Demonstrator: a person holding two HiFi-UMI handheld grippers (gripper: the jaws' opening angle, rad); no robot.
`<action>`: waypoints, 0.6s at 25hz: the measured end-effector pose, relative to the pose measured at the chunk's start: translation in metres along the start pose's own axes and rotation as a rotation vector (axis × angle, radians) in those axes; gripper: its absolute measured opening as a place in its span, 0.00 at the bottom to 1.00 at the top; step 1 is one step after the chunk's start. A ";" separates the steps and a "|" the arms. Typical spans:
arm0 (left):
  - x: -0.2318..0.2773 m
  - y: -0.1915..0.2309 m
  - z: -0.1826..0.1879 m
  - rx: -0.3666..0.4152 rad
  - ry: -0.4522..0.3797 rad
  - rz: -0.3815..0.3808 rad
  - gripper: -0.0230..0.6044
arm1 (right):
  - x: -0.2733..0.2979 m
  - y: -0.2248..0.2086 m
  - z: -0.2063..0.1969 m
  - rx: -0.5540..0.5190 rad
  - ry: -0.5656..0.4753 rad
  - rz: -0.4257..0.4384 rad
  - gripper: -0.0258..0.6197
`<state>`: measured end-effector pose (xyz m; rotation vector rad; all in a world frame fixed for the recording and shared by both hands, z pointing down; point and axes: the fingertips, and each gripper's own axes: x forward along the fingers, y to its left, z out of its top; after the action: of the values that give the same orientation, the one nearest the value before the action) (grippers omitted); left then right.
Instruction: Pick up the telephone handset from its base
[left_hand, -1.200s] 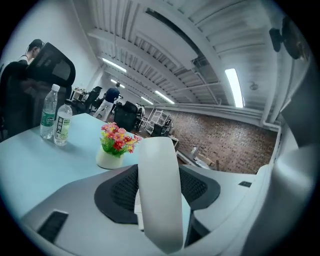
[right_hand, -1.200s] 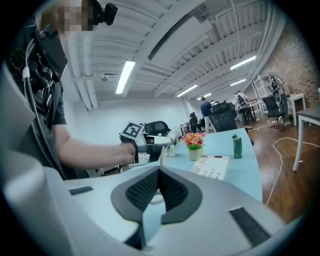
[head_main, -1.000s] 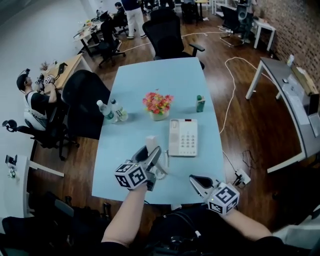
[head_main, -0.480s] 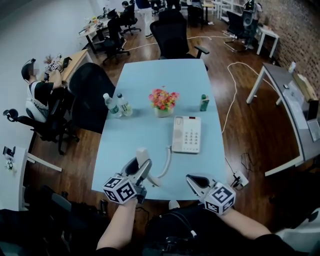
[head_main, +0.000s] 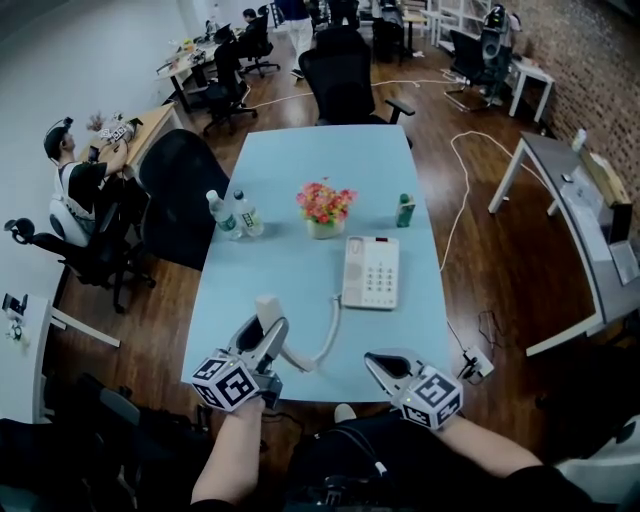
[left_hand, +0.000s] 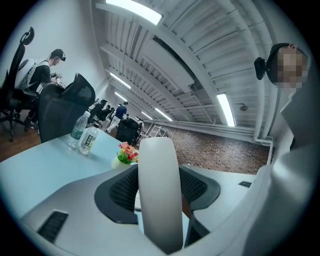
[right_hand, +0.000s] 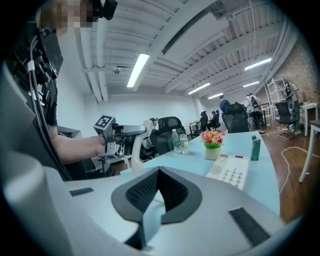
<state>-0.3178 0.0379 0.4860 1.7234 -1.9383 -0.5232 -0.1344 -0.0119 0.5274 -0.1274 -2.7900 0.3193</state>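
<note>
Handset (left_hand: 159, 190) between left tool (head_main: 268, 335) jaws

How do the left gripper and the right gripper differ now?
The left gripper is shut on the white plastic telephone handset; the right gripper holds nothing. The handset holds the left gripper's jaws apart; the right gripper's jaws meet. Both hover over the near edge of the pale blue table.

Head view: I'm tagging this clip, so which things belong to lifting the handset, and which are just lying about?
Job in hand: handset, clamped in the left tool; phone base; cord.

Lying about: two water bottles; flowers; green bottle; right tool, shut and empty.
</note>
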 end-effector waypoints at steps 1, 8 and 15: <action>-0.003 0.001 0.002 -0.003 -0.008 0.004 0.42 | 0.001 0.000 0.001 -0.002 -0.003 0.002 0.06; -0.011 0.006 -0.003 -0.011 -0.016 0.030 0.42 | 0.006 0.006 0.003 -0.008 -0.003 0.020 0.06; -0.003 0.002 -0.015 -0.012 0.013 0.029 0.42 | 0.007 0.004 -0.001 -0.002 0.007 0.017 0.06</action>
<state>-0.3107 0.0414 0.4990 1.6852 -1.9437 -0.5107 -0.1404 -0.0070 0.5298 -0.1528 -2.7838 0.3199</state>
